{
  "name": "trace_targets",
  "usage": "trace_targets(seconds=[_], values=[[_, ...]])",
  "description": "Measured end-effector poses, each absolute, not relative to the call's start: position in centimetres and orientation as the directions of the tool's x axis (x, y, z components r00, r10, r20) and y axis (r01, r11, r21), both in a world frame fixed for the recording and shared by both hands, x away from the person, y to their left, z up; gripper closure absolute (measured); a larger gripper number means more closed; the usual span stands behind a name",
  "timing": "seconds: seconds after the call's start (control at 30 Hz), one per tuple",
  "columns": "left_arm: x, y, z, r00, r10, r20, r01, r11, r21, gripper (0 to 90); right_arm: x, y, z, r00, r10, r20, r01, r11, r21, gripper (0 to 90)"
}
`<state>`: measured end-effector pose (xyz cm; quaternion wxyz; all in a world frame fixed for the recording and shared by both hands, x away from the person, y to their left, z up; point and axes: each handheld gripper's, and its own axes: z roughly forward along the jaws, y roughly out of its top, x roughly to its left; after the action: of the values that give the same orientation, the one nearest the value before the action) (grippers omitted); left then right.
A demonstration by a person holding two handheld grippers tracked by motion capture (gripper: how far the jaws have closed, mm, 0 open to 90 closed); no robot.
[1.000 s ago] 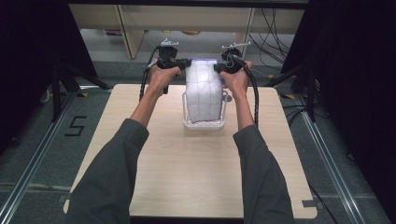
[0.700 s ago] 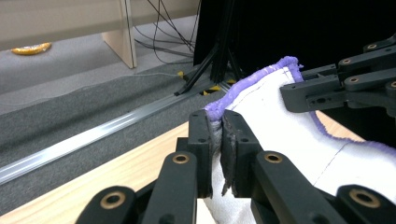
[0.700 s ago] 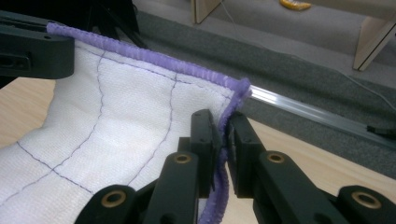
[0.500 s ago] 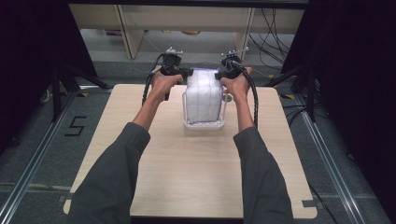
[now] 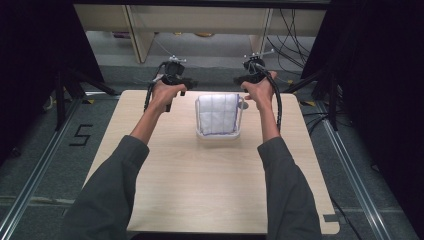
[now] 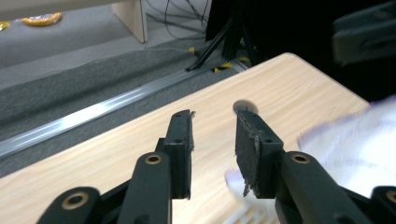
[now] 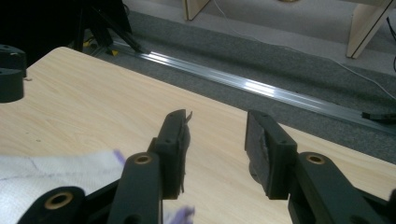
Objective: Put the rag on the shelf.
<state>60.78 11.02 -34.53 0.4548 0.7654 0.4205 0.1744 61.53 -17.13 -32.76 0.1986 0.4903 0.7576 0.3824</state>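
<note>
A white cloth with thin purple lines stands folded in a small white basket at the far middle of the wooden table. My left gripper is left of the cloth and apart from it; its jaws have just been opening and nothing is between them. My right gripper is to the right of the cloth, its jaws likewise just opened and bare. In the left gripper view the gripper is open, with the blurred cloth at its right. The right gripper view shows its gripper open and the cloth at lower left.
The table's far edge lies just past both grippers, with grey floor, a metal rail and wooden furniture legs beyond. A round hole sits in the tabletop near the far corner. Black stands flank the table.
Both grippers have let go of the cloth's top and moved apart, left one leftward, right one rightward. The cloth has sunk lower into the basket.
</note>
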Motion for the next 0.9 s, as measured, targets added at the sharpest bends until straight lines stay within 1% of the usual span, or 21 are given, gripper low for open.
trace_targets(seconds=[0.17, 0.3, 0.43, 0.5, 0.57, 0.73, 0.77, 0.9], values=[[60.1, 12.3, -34.0, 0.576, 0.808, -0.128, 0.492, -0.217, 0.843, 62.9, 61.0, -18.1, -32.2, -0.435, 0.897, 0.076, 0.585, 0.218, 0.781, 58.5], [59.5, 12.7, -33.8, 0.578, 0.806, -0.126, 0.502, -0.23, 0.834, 58.4, 60.5, -18.5, -32.0, -0.433, 0.897, 0.09, 0.578, 0.2, 0.791, 57.8], [59.0, 13.0, -33.6, 0.581, 0.803, -0.13, 0.508, -0.233, 0.83, 56.2, 60.1, -19.0, -32.0, -0.438, 0.894, 0.099, 0.585, 0.199, 0.786, 57.7], [58.9, 13.1, -33.6, 0.581, 0.803, -0.133, 0.513, -0.234, 0.826, 55.1, 60.0, -19.2, -32.1, -0.449, 0.889, 0.086, 0.573, 0.212, 0.792, 57.4], [58.8, 13.1, -33.6, 0.578, 0.807, -0.123, 0.512, -0.242, 0.825, 53.8, 59.8, -19.4, -32.0, -0.442, 0.892, 0.098, 0.593, 0.208, 0.778, 57.1], [58.6, 12.9, -33.7, 0.581, 0.804, -0.129, 0.517, -0.242, 0.821, 51.0, 59.5, -19.5, -31.7, -0.455, 0.886, 0.087, 0.586, 0.224, 0.779, 56.6], [58.5, 12.9, -33.7, 0.58, 0.804, -0.134, 0.521, -0.239, 0.819, 49.4, 59.3, -19.4, -31.6, -0.443, 0.891, 0.099, 0.596, 0.21, 0.775, 56.5], [57.9, 12.8, -33.5, 0.579, 0.804, -0.137, 0.528, -0.241, 0.815, 45.8, 58.7, -19.3, -31.5, -0.471, 0.877, 0.097, 0.58, 0.225, 0.783, 55.4]])
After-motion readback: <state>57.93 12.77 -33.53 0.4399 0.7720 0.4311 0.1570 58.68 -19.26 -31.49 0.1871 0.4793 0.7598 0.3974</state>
